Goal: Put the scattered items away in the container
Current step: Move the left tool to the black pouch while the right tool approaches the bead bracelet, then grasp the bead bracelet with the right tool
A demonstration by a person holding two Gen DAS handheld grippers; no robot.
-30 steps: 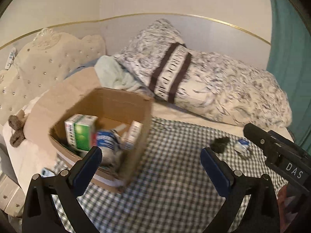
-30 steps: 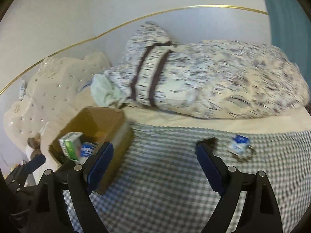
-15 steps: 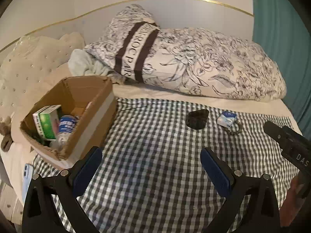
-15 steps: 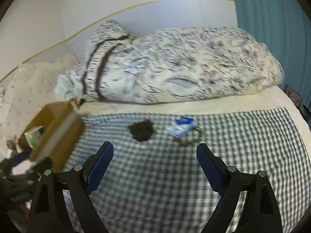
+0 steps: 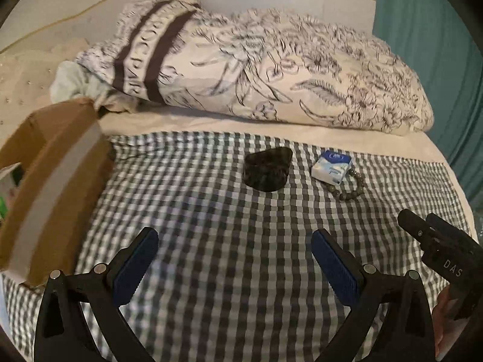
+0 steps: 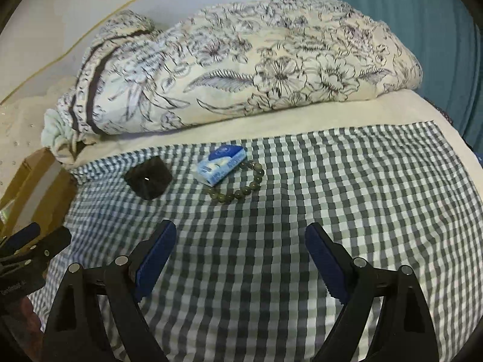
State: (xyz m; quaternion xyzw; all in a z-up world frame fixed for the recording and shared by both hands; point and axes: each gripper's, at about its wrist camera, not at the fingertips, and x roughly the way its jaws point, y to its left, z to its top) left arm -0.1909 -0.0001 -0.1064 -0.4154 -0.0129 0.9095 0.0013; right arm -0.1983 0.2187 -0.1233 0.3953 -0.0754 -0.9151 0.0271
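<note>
We are hovering both grippers, left gripper (image 5: pixel 235 249) and right gripper (image 6: pixel 240 242), fingers spread wide and empty, over the checked bedspread (image 6: pixel 347 211), eyeing the tissue packet (image 6: pixel 221 165), bead bracelet (image 6: pixel 247 188) and dark pouch (image 6: pixel 148 177), best lifted singly toward the cardboard box (image 5: pixel 51 178).

You are viewing dim, soft indoor light with no hard shadows and no glare. Both fisheye views bend straight lines and darken to black at the corners. The floral duvet (image 5: pixel 271 69) is fairly sharp at centre. Left of it, the cardboard box (image 5: pixel 51 181) smears with motion blur. Below it, the checked cloth (image 6: pixel 332 211) looks grainy.
</note>
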